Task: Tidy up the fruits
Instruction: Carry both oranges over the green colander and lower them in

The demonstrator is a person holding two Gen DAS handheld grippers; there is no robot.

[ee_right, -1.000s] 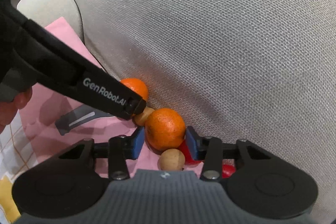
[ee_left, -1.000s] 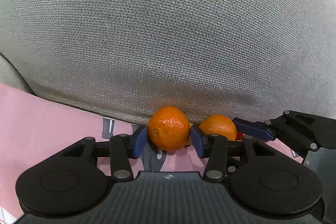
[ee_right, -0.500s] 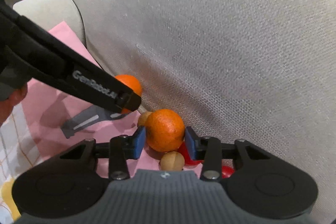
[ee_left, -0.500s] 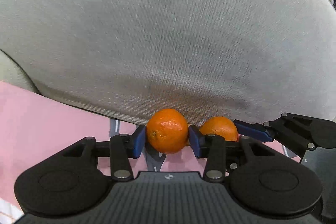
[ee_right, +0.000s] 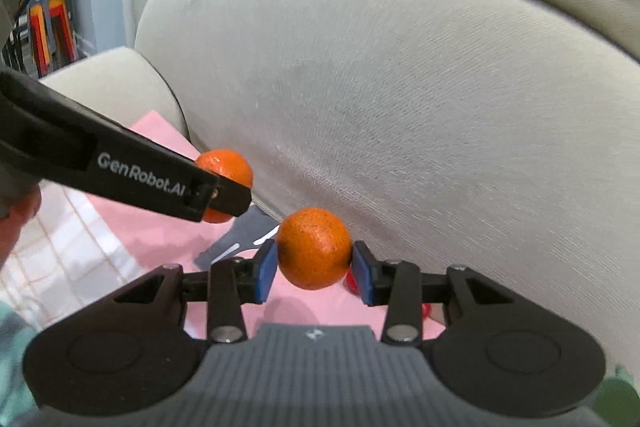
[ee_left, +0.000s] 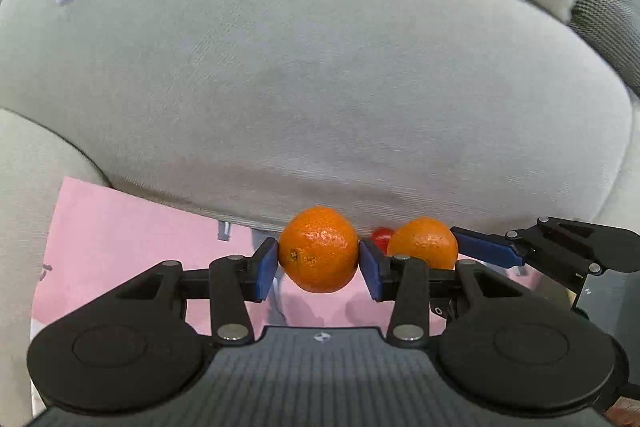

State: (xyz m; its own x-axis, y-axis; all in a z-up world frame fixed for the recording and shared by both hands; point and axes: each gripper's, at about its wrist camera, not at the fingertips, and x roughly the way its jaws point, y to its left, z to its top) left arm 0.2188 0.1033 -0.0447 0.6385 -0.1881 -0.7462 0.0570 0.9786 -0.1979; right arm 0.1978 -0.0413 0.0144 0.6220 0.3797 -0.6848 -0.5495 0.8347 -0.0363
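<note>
A big pale grey cushion (ee_left: pixel 320 75) fills most of the room from here, its woven fabric bulging over a pink sheet (ee_left: pixel 132 227) spread on the seat below, with a white checked cloth (ee_right: pixel 68 251) at the near left edge. Off to the left, past the sofa arm, stands a bit of red and orange furniture (ee_right: pixel 50 27) against a blue-grey wall. I count two oranges. The left claw (ee_left: pixel 319 264) is clamped on the first orange (ee_left: pixel 319 249), lifted clear of the pink sheet just in front of the cushion. The right claw (ee_right: pixel 314 265) grips the second orange (ee_right: pixel 314 247) the same way, close beside the other. Low behind them lies some small red fruit (ee_left: pixel 380 235); how many pieces, I cannot tell. A grey printed shape (ee_right: pixel 236 239) marks the sheet.
</note>
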